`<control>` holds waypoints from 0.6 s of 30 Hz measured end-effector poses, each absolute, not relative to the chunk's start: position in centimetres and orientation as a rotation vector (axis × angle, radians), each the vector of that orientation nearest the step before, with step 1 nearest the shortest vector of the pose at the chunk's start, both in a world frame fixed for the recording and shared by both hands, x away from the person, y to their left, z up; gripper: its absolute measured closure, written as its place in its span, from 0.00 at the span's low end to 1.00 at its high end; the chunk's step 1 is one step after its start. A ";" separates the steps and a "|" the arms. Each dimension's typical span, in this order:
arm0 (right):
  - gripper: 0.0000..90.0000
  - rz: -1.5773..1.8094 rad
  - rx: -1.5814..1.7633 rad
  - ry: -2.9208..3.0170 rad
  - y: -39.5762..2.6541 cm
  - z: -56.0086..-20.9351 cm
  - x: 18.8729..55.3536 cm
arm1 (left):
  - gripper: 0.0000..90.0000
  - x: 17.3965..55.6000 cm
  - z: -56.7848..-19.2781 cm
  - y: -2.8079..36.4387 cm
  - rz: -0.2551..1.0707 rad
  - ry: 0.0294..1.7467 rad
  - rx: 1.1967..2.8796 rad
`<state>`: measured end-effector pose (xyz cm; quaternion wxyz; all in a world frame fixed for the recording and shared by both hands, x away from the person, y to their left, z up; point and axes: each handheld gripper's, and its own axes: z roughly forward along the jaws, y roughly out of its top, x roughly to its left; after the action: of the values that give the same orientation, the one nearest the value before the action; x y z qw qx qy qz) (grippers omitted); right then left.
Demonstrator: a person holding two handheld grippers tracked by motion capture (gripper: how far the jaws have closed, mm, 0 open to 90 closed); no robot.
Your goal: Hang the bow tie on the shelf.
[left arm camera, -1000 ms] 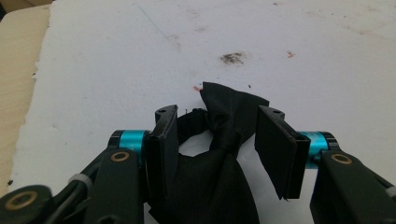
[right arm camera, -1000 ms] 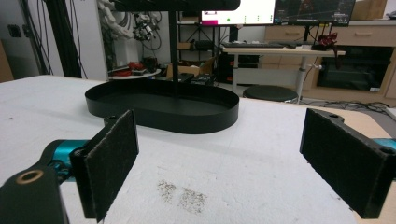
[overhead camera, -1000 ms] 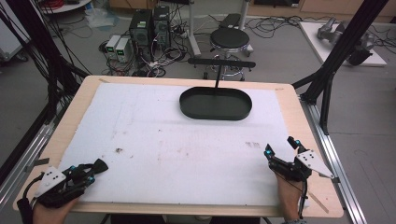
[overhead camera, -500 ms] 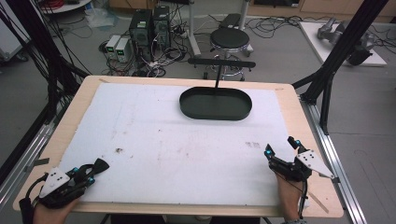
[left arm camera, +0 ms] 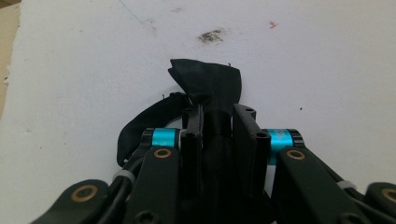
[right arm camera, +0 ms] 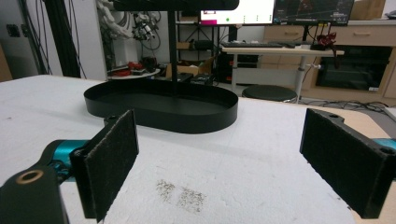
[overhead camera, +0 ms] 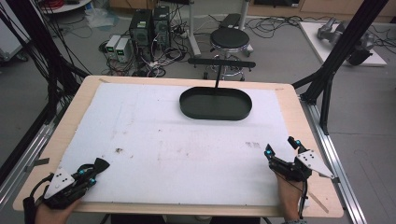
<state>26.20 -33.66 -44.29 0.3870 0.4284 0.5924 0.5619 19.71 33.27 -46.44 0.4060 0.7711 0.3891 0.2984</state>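
Tabletop (overhead camera: 154, 135) of pale wood under a white foam sheet carries everything; a black oval tray (overhead camera: 215, 103) with an upright post and crossbar sits near the far edge, empty as far as I can tell; the right gripper (overhead camera: 281, 149) rests by the near right corner, jaws spread wide and holding nothing; the left gripper (overhead camera: 95, 168) lies at the near left corner, jaws pinched narrow on a black strap (left arm camera: 208, 84); that strap looks light, limp and floppy, likely to droop, so gripping close to its free end should steady it.
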 end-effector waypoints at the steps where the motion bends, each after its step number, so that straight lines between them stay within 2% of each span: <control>1: 0.12 1.430 1.090 1.508 -33.7 -44.3 26.2 | 0.82 19.7 -46.4 33.3 0.753 0.985 1.945; 9: 0.12 1.428 1.097 1.509 -33.7 -44.3 26.2 | 0.83 19.8 -45.7 33.3 0.710 0.969 1.899; 18: 0.12 1.428 1.103 1.508 -33.7 -44.4 26.1 | 0.83 21.4 -43.7 31.8 0.612 0.856 1.891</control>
<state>26.12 -33.70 -44.35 0.3847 0.4330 0.5920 0.5605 21.42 31.81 -43.74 0.4693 0.7716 0.3493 0.2497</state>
